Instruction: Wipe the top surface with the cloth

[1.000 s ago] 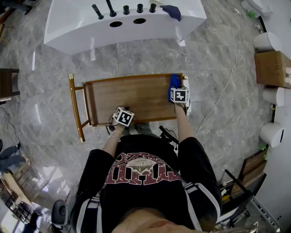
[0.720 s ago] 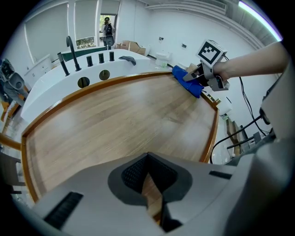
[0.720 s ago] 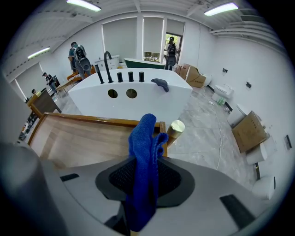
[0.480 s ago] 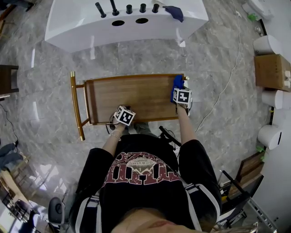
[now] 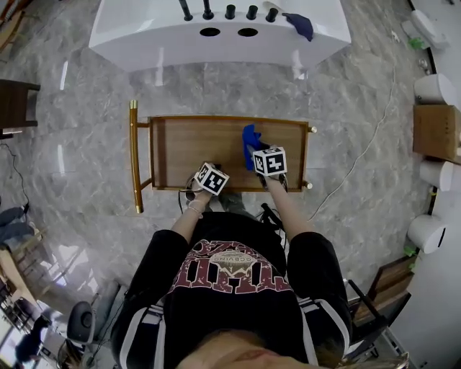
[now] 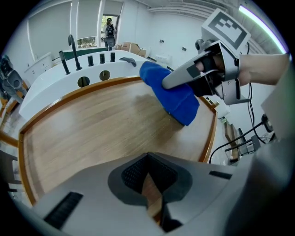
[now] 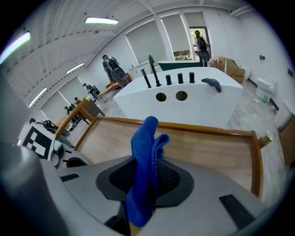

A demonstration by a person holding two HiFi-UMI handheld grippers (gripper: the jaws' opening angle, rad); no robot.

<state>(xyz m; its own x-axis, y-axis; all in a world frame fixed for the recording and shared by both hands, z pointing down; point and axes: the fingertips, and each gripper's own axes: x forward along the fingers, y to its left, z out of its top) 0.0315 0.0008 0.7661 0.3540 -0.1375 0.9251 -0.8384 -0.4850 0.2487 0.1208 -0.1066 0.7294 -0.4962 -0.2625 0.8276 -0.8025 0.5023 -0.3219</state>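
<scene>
Clearly the cloth [image 7: 144,138] sits pinched between the right tongs [image 7: 146,177].

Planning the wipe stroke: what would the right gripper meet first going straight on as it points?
Probably the raised far rim of the brown wooden top, the clamped blue cloth reaching it first; depth is unclear.

i see a white counter [image 5: 144,43] at the far side, with 5 black taps [image 5: 230,11] and 2 round holes [image 5: 209,32] in its top, and a dark rag [image 5: 299,24] by its right end. the floor [image 5: 86,122] is grey marble. a white cable [image 5: 364,148] trails across it near a cardboard box [image 5: 436,131]. a dark table [image 5: 16,108] sits at the left edge. one person [image 7: 201,40] stands in a far doorway, another [image 7: 110,68] further left.
</scene>
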